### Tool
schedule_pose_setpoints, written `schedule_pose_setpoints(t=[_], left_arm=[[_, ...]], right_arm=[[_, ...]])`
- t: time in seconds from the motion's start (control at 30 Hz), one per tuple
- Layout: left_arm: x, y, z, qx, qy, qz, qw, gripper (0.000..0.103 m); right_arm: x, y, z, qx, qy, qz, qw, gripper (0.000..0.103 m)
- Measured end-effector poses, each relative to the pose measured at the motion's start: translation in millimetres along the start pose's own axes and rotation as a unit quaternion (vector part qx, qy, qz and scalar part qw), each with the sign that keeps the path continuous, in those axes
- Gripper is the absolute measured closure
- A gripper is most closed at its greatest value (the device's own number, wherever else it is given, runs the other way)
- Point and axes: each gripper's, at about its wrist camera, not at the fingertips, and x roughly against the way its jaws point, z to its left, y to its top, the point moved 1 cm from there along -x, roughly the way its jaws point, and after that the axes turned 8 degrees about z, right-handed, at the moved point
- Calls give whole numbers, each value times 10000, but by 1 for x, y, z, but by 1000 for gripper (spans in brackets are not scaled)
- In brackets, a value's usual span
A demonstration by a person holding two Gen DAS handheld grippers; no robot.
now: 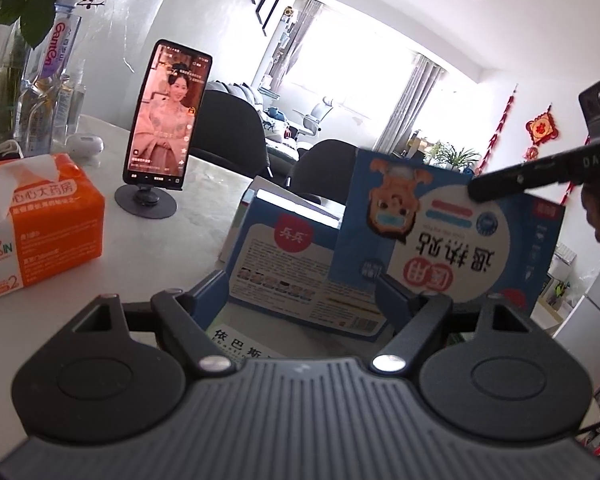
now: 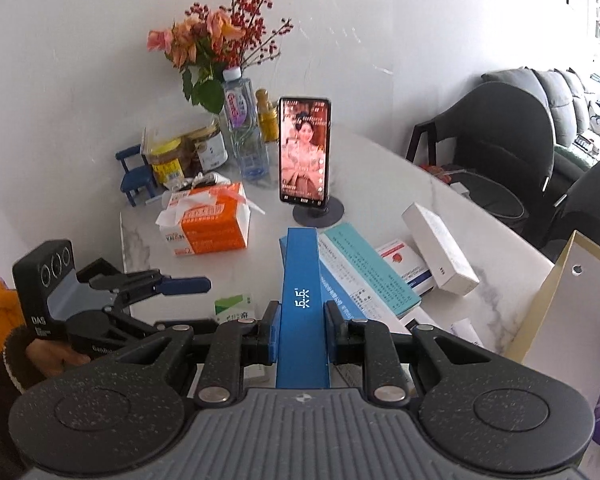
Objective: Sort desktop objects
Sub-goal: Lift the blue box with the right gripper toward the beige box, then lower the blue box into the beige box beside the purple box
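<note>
Blue flat cardboard medicine box with a cartoon child on its face (image 1: 440, 236) is being held clear of the white marble tabletop (image 2: 380, 184), pinched edge-on by the right gripper (image 2: 302, 330), whose fingers are closing tight on its narrow blue spine. In the left wrist view it is standing at about two o'clock, printed face upside down. The left gripper (image 1: 300, 300) is hovering with fingers spread wide, gripping nothing, a second blue box (image 1: 284, 264) lying just beyond them.

Doing this well probably means keeping the pinch firm and the box level while carrying it, since so thin an edge could pivot between the pads.

As for containers, the orange tissue pack (image 2: 210, 224) at eleven o'clock is showing white tissue poking out; the glass vase (image 2: 248, 152) is holding flowers. A cream paper bag (image 2: 560, 300) at three o'clock is showing only its side, contents hidden.
</note>
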Motion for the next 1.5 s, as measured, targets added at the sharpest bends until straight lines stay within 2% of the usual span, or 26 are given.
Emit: schedule_pose_setpoints(t=[0.27, 0.53, 0.7, 0.87, 1.17, 1.5], left_arm=[[-3, 1, -6, -34, -35, 25, 10000, 22], [-6, 4, -13, -81, -86, 41, 9999, 22], [-9, 4, -15, -94, -92, 58, 9999, 21], [-13, 4, -16, -84, -119, 79, 9999, 21], [-17, 5, -21, -106, -119, 122, 9998, 21], [-22, 5, -23, -105, -68, 184, 9998, 21]], right_arm=[[28, 4, -10, -177, -34, -328, 9993, 79], [58, 2, -37, -489, -458, -676, 9955, 79], [79, -3, -67, -838, -837, -949, 9884, 79], [90, -10, -97, -1175, -1201, -1040, 9803, 79], [80, -36, -148, -1722, -1775, -1003, 9637, 79], [38, -55, -182, -2014, -2249, -675, 9510, 79]])
